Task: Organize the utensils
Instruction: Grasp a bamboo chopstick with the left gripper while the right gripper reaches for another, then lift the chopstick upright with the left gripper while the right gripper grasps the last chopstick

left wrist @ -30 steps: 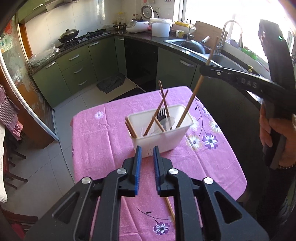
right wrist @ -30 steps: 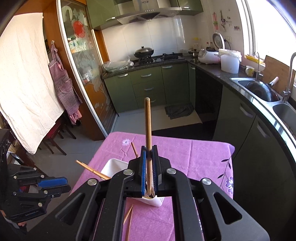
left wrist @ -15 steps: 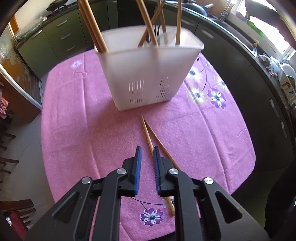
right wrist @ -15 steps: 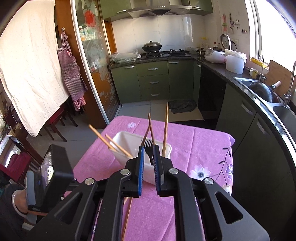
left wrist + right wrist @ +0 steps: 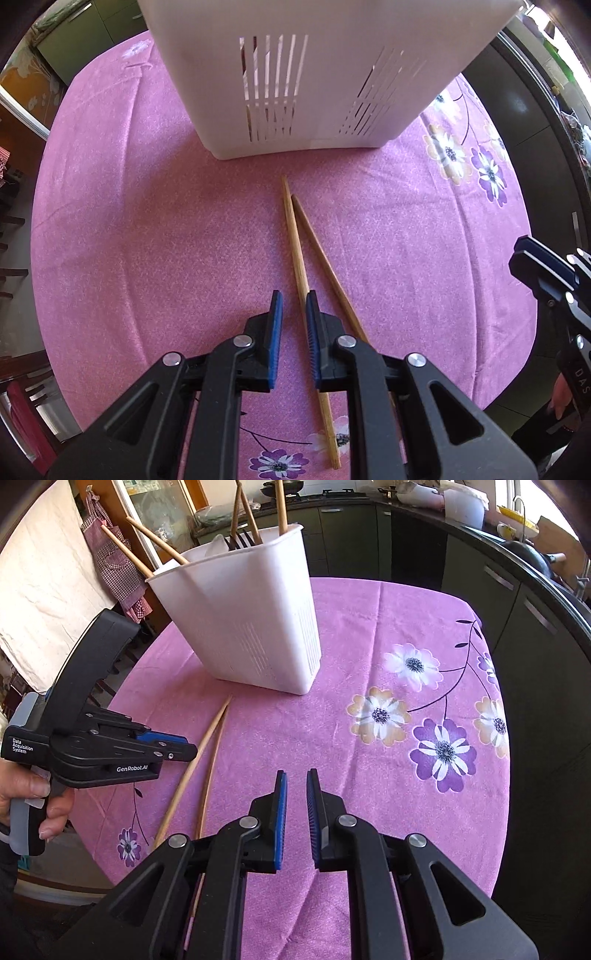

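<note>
A white slotted utensil holder [image 5: 332, 74] [image 5: 251, 620] stands on the pink flowered tablecloth [image 5: 147, 221]. Several wooden chopsticks and a dark fork [image 5: 240, 539] stick up out of it. Two loose chopsticks [image 5: 295, 240] [image 5: 207, 738] lie side by side on the cloth in front of the holder. My left gripper [image 5: 293, 295] [image 5: 184, 747] points down just over them, jaws nearly together and empty; one stick runs under its right finger. My right gripper [image 5: 294, 773] [image 5: 521, 251] hangs low over bare cloth to the right of the sticks, jaws almost together, holding nothing.
The round table's edge [image 5: 506, 775] curves close on the right, with dark kitchen cabinets [image 5: 535, 627] beyond it. A person's hand [image 5: 33, 794] grips the left tool's handle. A white cloth and a checked apron [image 5: 122, 572] hang at the far left.
The right gripper let its chopstick go into the holder and dropped toward the table. The left gripper sank from above the holder to just over the two loose chopsticks.
</note>
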Tool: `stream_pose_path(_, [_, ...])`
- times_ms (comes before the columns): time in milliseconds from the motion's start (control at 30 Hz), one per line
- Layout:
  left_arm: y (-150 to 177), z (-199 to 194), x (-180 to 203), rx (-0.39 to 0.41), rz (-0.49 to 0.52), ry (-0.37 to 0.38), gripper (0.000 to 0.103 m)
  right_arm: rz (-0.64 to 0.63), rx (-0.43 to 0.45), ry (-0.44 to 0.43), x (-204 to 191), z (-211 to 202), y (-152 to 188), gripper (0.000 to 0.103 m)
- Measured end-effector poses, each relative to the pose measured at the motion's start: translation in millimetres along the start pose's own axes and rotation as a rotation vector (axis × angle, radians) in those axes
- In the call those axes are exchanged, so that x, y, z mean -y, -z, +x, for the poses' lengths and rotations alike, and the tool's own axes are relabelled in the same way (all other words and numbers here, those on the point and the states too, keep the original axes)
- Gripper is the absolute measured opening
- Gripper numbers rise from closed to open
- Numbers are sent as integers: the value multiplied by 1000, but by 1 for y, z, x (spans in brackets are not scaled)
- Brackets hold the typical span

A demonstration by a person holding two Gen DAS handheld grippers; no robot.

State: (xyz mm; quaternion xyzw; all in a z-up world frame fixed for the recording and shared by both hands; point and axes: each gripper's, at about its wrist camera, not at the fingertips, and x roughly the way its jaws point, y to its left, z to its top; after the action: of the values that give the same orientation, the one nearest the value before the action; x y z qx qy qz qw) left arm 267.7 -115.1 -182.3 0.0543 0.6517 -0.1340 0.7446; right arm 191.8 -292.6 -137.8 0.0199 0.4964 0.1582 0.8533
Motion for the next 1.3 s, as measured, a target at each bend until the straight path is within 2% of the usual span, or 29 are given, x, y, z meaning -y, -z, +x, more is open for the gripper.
stream_pose_path(133, [-4, 5, 2, -16, 0, -5, 13, 9, -8, -2, 8, 5, 0, 11])
stream_pose_path(367, [-13, 16, 18, -37, 21, -58, 16, 17, -22, -17, 11, 12, 4, 11])
stream_pose_path(467, [-15, 18, 23, -45, 24, -71, 16, 18, -22, -12, 13, 12, 4, 17])
stream_pose_path(600, [-19, 21, 35, -58, 34, -96, 15, 18, -22, -11, 12, 11, 4, 17])
stream_pose_path(667, [-20, 22, 39, -64, 40, -92, 9, 19, -19, -13, 12, 10, 4, 17])
stream_pose_path(833, [-20, 20, 41, -61, 31, -79, 8, 13, -18, -12, 8, 7, 4, 17])
stream_pose_path(900, [-15, 18, 31, -59, 21, -64, 7, 8, -23, -9, 7, 8, 4, 18])
stream_pose_path(1033, [-3, 7, 8, -30, -6, -38, 7, -5, -32, -1, 1, 10, 3, 21])
stream_pose_path(1167, [10, -19, -11, 42, -21, -35, 7, -37, -59, -2, -14, 20, 0, 21])
stream_pose_path(1300, [28, -48, -22, 116, -32, -24, 7, -71, -107, -45, -37, 37, -7, 21])
